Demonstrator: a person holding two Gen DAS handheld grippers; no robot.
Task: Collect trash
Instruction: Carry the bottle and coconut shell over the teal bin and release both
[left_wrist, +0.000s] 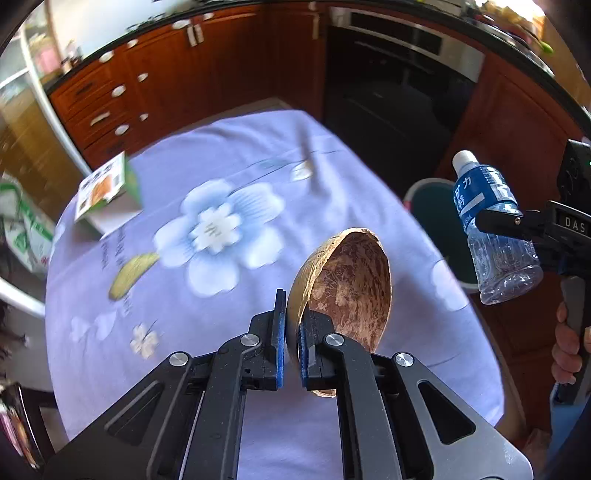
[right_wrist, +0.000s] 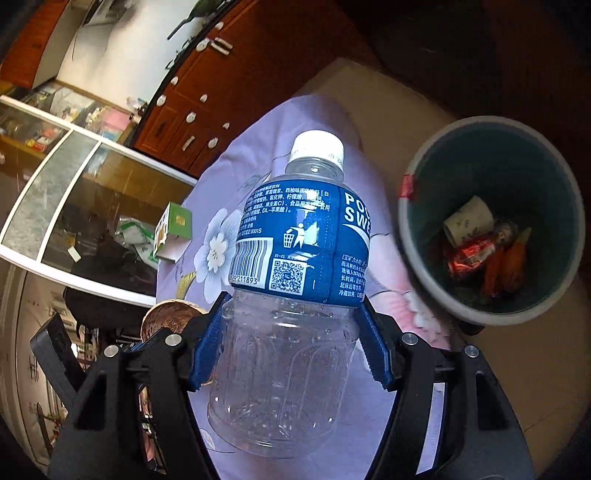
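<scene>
My left gripper is shut on the rim of a brown half coconut shell, held up above the table. An empty clear plastic bottle with a blue label and white cap sits upright between the pads of my right gripper, which is shut on its body. The same bottle hangs in the air at the right of the left wrist view, over the floor beside the table. A grey trash bin with a paper cup, a red can and orange scraps inside stands on the floor to the right.
The table wears a lilac cloth with flower prints. A small green and white box lies on its far left part. Wooden cabinets and a dark oven stand behind. A person's hand grips the right tool's handle.
</scene>
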